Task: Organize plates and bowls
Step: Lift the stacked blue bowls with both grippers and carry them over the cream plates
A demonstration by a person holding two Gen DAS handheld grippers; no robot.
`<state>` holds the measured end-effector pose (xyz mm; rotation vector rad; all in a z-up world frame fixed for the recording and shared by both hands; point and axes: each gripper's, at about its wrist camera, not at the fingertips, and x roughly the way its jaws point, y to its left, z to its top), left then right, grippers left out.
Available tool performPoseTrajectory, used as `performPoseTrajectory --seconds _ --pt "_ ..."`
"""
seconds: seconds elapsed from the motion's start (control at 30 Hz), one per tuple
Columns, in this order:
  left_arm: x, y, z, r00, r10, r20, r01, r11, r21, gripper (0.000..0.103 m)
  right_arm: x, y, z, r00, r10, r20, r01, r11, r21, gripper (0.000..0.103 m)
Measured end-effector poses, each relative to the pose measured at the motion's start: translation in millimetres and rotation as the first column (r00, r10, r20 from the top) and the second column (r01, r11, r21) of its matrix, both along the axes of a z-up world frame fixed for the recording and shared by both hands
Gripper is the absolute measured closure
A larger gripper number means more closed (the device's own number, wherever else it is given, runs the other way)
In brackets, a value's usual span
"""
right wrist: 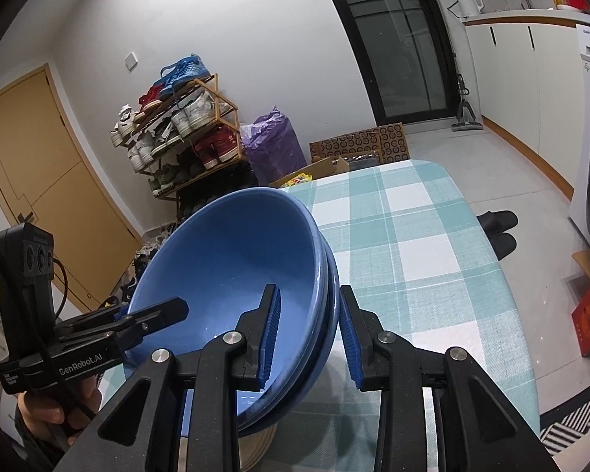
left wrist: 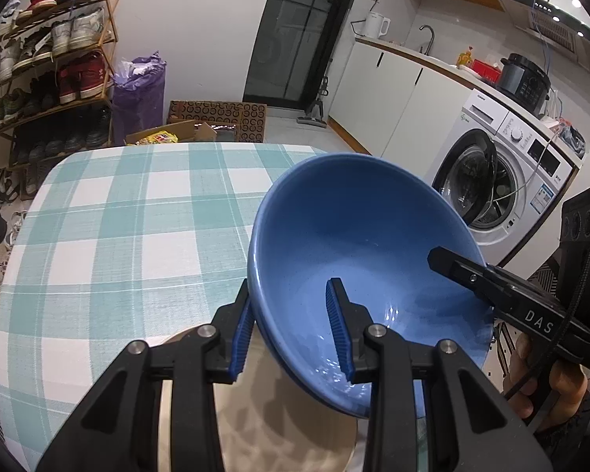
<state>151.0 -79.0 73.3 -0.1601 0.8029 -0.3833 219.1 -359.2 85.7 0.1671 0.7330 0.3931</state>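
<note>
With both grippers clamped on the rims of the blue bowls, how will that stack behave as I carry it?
The blue bowls look glazed and glossy, so the rims may slip in the left gripper and right gripper. They look nested, two or more, so probably heavy and rigid. They look ceramic, so likely to chip if dropped onto the beige plates.

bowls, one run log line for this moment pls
left tool: shut on bowls rim | right tool: shut on opposite rim | bowls: stacked, tilted, above plates | table: checked cloth

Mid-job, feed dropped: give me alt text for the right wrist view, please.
The right gripper clamps the rim of stacked blue bowls, with the left gripper gripping the opposite rim. They are tilted above beige plates on a checked tablecloth.
</note>
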Motion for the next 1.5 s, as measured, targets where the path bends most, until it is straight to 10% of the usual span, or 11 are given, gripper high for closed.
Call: performPoseTrajectory --seconds 1.5 --pt "-53 86 -37 0.986 0.165 -0.039 -0.164 0.986 0.020 0.069 -29 96 -36 0.984 0.166 -0.062 -0.167 0.986 -0.013 0.072"
